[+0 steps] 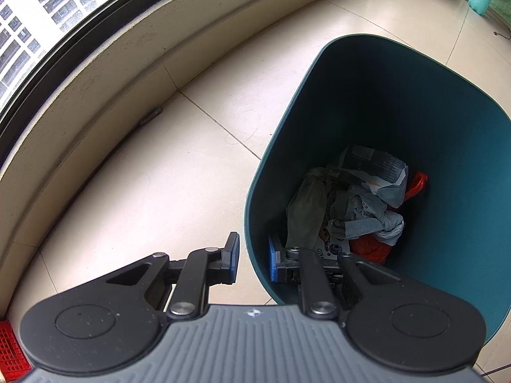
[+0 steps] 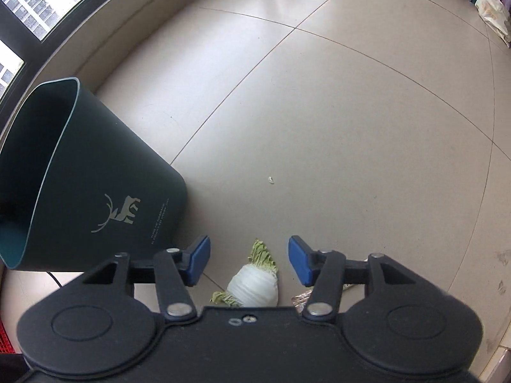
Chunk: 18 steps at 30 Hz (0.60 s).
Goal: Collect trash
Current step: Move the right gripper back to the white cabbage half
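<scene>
The cabbage stub (image 2: 254, 282), a ribbed white stem with frilled pale-green leaf ends, lies on the glossy tiled floor (image 2: 335, 111) below and between the blue pads of the right hand-held gripper (image 2: 249, 263), whose jaws stand wide and hold nothing. Just beside it stands the smooth dark-teal trash bin (image 2: 105, 191), printed with a deer emblem. The left hand-held gripper (image 1: 254, 260) straddles the bin's rim (image 1: 255, 191) with a narrow gap, not clamping it. Inside lie crumpled paper (image 1: 367, 214) and orange plastic (image 1: 370, 249).
</scene>
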Motion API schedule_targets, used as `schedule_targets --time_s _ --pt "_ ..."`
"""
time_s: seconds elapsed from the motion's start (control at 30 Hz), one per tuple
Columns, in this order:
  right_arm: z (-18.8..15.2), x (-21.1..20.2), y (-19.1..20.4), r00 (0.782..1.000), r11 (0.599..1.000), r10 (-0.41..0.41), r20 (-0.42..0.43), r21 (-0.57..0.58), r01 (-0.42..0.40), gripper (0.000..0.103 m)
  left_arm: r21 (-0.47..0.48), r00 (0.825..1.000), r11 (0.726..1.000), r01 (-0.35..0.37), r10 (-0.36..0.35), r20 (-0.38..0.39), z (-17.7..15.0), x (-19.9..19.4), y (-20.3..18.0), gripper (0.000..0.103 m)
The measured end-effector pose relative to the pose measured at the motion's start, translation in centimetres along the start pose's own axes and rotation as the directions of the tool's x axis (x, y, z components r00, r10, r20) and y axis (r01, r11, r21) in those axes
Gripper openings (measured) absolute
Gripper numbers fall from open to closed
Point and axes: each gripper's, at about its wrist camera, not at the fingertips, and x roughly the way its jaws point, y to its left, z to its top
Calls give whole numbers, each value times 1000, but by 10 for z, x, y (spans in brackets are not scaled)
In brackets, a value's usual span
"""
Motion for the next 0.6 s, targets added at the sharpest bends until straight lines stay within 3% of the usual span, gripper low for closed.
schedule_targets --time_s 0.3,0.6 --pt "-30 96 7 987 999 9 -161 -46 -17 76 8 1000 1000 -5 5 1 1 1 -5 17" --pt "-45 161 1 974 995 -9 -228 94 32 83 26 1000 1000 -3 3 -6 0 0 -5 17"
